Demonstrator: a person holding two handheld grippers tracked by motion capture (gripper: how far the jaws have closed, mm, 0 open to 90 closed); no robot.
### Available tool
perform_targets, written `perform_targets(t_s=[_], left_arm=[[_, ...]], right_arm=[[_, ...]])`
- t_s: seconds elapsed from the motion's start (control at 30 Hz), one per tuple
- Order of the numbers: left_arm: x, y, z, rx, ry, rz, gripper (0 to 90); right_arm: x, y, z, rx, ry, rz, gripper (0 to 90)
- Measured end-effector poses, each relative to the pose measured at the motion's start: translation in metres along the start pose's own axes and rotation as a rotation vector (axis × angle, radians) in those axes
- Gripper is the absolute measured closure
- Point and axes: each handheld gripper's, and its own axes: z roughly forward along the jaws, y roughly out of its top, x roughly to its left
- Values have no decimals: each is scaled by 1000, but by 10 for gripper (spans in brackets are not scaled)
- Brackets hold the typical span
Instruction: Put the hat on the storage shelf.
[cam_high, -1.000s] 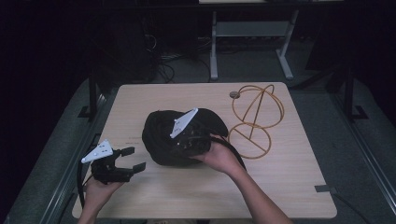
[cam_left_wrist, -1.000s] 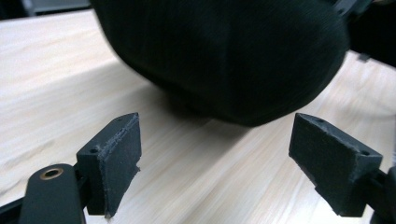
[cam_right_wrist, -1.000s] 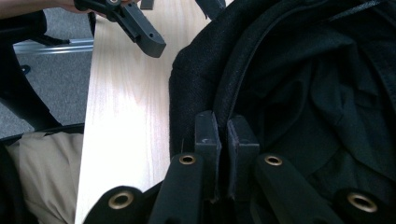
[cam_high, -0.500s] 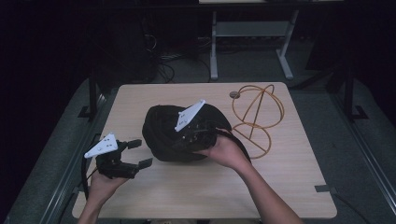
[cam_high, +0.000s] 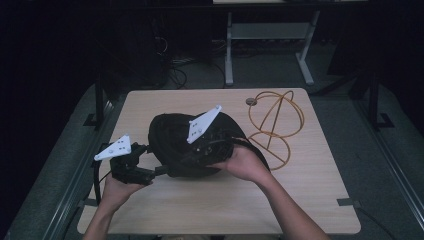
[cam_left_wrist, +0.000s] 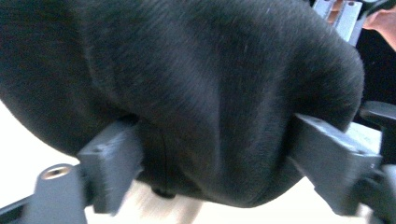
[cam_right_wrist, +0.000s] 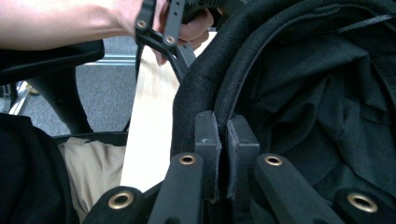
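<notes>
1. High view: a black hat (cam_high: 190, 147) sits mid-table (cam_high: 300, 200), just beside a wire hat stand (cam_high: 272, 125). The right gripper (cam_high: 220, 145) holds its near edge; the left gripper (cam_high: 145, 160) is at its left side.
2. Left gripper view: the jaws have just been closing a little, yet stand wide either side of the crown (cam_left_wrist: 196, 93); whether the pads press is unclear. A loose hold could let the cloth slide out.
3. Right gripper view: the jaws pinch the brim (cam_right_wrist: 205, 93) tightly at its edge. A tug from the left could pull it free.

Matt black cloth hat (cam_high: 175, 145), light wood-look table (cam_high: 210, 205), thin orange wire stand (cam_high: 272, 125).
</notes>
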Motion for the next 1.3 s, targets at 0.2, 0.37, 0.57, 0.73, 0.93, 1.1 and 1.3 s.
perform_targets(t_s=[0.2, 0.37, 0.57, 0.73, 0.93, 1.1, 1.3], left_arm=[[2, 2, 1, -9, -8, 3, 424], [4, 8, 0, -25, -12, 8, 719], [1, 18, 3, 26, -3, 34, 869], [0, 23, 5, 35, 2, 38, 873], [-3, 36, 3, 39, 4, 53, 873], [-7, 50, 3, 56, 13, 88, 873], [-7, 61, 6, 72, 15, 105, 874]], right_arm=[[2, 0, -2, -7, 14, -1, 847], [2, -3, -4, -23, 15, 6, 850], [-3, -17, -7, -65, 29, 48, 849], [-5, -27, -9, -83, 29, 84, 838], [-8, -35, -13, -110, 31, 100, 821], [-7, -38, -13, -107, 17, 99, 796], [-8, -41, -16, -123, 13, 111, 770]])
